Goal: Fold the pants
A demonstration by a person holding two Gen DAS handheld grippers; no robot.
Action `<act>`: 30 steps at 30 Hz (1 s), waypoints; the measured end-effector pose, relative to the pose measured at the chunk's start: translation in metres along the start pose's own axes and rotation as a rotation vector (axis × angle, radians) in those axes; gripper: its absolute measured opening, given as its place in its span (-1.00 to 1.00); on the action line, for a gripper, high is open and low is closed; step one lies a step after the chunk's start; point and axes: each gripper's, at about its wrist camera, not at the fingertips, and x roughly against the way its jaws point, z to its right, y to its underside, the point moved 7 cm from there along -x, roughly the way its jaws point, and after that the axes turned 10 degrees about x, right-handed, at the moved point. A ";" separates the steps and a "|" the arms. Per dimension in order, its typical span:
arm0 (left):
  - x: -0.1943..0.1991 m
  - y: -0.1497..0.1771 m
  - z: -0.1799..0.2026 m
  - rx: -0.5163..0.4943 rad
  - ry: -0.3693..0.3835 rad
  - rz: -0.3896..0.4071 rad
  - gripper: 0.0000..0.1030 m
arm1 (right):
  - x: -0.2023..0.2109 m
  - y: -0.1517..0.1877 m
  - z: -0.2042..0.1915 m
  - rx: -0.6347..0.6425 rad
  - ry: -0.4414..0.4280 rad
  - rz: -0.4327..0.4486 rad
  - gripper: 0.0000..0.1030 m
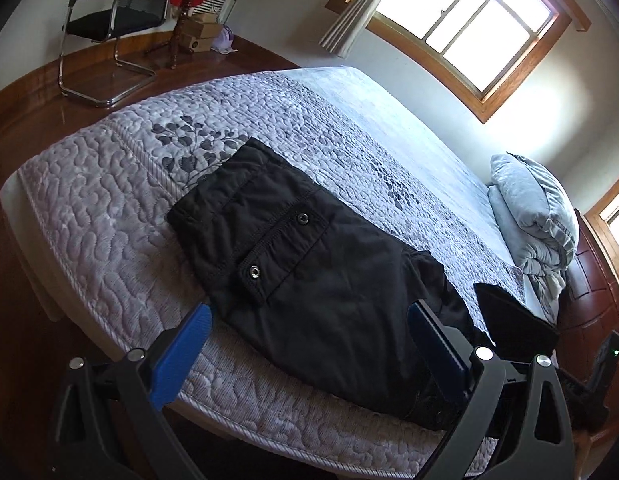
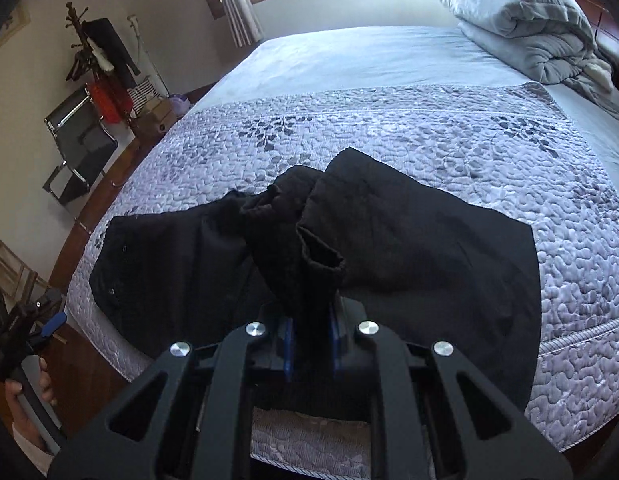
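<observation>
Black pants [image 1: 309, 248] lie flat near the bed's front edge, waistband at the far left, with a snap pocket flap [image 1: 277, 240] facing up. My left gripper [image 1: 309, 344] hovers open over the seat area, its blue pads [image 1: 181, 352] wide apart and pressing nothing. In the right wrist view my right gripper [image 2: 309, 344] is shut on the bunched leg cuffs [image 2: 305, 248], which are lifted and doubled back over the pants [image 2: 429, 240]. The left gripper [image 2: 49, 326] shows at the lower left there, held by a hand.
A quilted lilac bedspread [image 1: 109, 208] covers the bed [image 2: 389, 128]. A folded grey duvet [image 2: 521, 12] sits by the headboard. Beyond the bed's left edge are a wood floor, a black chair [image 1: 109, 20] and a coat rack [image 2: 93, 52]. A window [image 1: 461, 28] is on the far wall.
</observation>
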 end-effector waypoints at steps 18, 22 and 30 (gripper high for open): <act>-0.004 0.004 -0.013 0.046 -0.007 -0.023 0.92 | -0.045 0.024 -0.058 0.131 -0.016 -0.121 -0.76; -0.006 0.005 -0.016 0.048 -0.013 -0.030 0.92 | -0.059 0.035 -0.058 0.130 -0.017 -0.151 -0.76; -0.010 0.007 -0.016 0.055 -0.017 -0.041 0.92 | -0.075 0.050 -0.060 0.166 0.002 -0.183 -0.75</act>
